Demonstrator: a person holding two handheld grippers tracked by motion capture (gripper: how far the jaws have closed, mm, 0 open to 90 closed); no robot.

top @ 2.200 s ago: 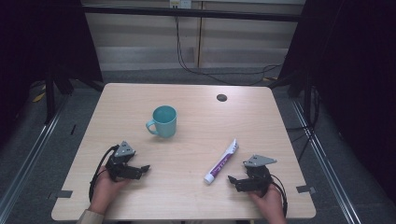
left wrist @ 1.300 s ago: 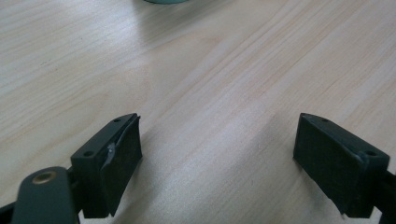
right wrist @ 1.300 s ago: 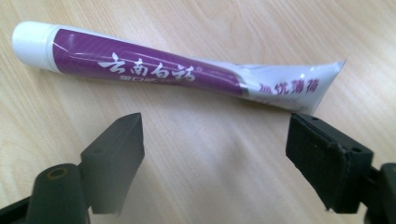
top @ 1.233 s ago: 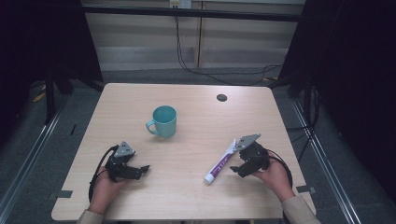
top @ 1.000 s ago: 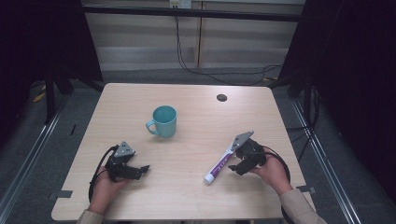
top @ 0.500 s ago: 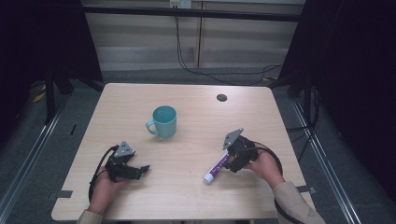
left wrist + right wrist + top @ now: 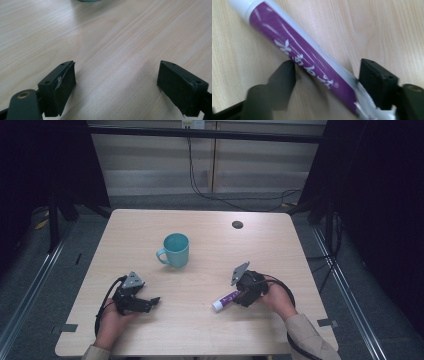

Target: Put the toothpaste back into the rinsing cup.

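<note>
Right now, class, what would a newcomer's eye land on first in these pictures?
Probably the purple tube lying near the table's front right, with the right gripper set around it, jaws just closing, one at its crimped end. Next, the teal mug standing alone mid-table. The left gripper rests open at front left, nothing between its jaws.

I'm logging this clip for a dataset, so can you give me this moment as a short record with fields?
table: light wood table
mug: teal mug, upright, near the middle, untouched
tube: purple tube, lying flat, white cap pointing away from the right hand
right gripper: right gripper straddles the tube's crimped end, jaws have just been closing, one touching it, grip not yet firm
left gripper: left gripper open over bare wood
</note>
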